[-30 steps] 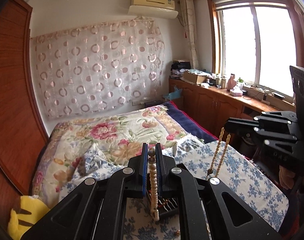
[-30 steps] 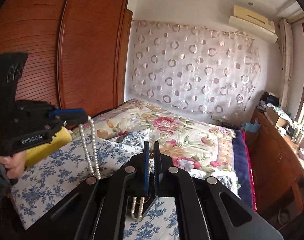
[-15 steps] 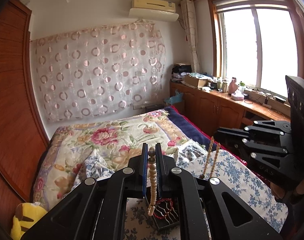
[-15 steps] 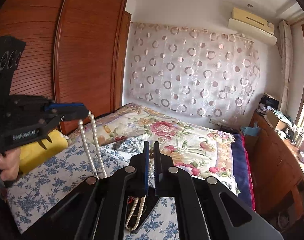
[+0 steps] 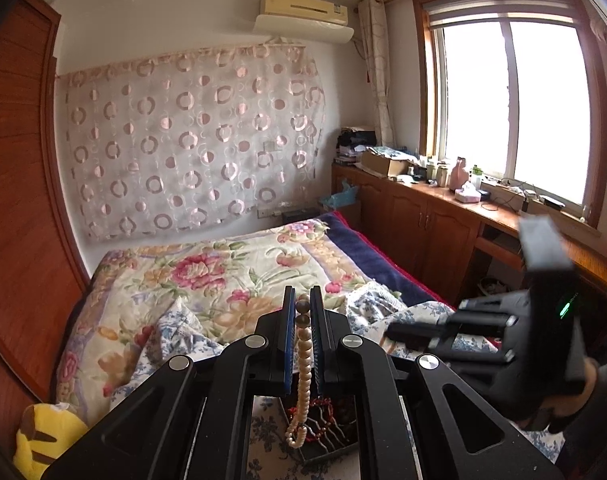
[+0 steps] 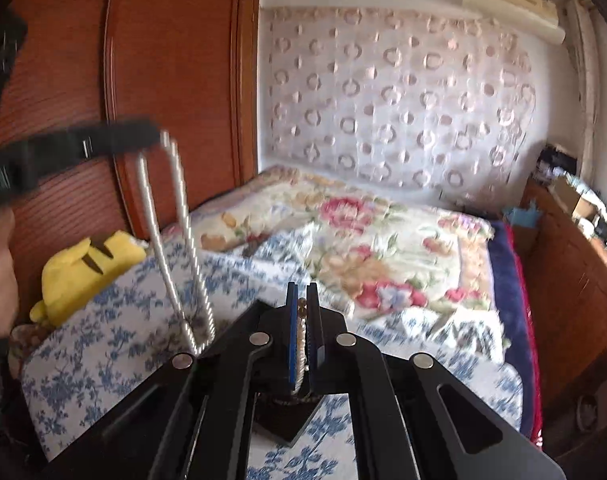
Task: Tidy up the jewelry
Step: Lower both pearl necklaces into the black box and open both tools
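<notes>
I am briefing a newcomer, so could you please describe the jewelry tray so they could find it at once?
On the blue-flowered sheet at the bed's near end, below the left claw, sits a black ridged jewelry tray. Only it holds red beads, and the pearl necklace dangles over it.

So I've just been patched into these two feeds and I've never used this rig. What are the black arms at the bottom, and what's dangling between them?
Each picture comes from a camera mounted on a handheld two-finger gripper, looking forward along its fingers.

In the left wrist view, the left gripper is shut on a pearl necklace, which hangs over a black jewelry tray holding a red bracelet.

In the right wrist view, the right gripper pinches the same strand.

Each camera also sees the other gripper off to the side, blurred.

Below is a bed with a blue floral sheet and a yellow plush toy.
</notes>
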`<state>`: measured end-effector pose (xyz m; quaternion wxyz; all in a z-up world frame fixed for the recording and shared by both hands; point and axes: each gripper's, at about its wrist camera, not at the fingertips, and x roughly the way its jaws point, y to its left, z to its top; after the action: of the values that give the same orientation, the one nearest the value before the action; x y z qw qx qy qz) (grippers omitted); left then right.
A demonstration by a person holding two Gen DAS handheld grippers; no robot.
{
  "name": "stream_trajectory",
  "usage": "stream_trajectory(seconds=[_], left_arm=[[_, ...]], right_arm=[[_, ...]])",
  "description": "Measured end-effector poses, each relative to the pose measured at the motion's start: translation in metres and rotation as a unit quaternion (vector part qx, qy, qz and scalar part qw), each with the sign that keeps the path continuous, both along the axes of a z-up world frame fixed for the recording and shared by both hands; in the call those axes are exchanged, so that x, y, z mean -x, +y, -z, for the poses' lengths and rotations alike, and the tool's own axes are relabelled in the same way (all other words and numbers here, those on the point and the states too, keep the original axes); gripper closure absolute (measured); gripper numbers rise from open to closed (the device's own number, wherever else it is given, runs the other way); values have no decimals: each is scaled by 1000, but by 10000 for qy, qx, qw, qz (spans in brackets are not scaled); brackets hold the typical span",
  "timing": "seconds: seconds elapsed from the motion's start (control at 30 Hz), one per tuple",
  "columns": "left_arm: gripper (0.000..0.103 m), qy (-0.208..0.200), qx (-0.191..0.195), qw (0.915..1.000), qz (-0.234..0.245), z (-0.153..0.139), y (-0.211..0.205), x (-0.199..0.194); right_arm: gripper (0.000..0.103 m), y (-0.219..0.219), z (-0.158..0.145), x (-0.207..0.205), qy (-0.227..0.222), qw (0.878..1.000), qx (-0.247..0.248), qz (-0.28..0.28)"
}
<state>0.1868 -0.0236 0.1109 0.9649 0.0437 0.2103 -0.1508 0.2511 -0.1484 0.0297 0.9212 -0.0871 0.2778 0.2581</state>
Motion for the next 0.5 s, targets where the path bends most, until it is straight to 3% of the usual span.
stream_trajectory(seconds=[0.23,0.5], left_arm=[[96,71,151,9998,70,-1,2,-1],[96,297,109,9993,178,22,-4,-12]], right_arm=[[98,5,31,-3,284,9996,49,-3],[97,-1,58,-2,536,9986,-29,25]])
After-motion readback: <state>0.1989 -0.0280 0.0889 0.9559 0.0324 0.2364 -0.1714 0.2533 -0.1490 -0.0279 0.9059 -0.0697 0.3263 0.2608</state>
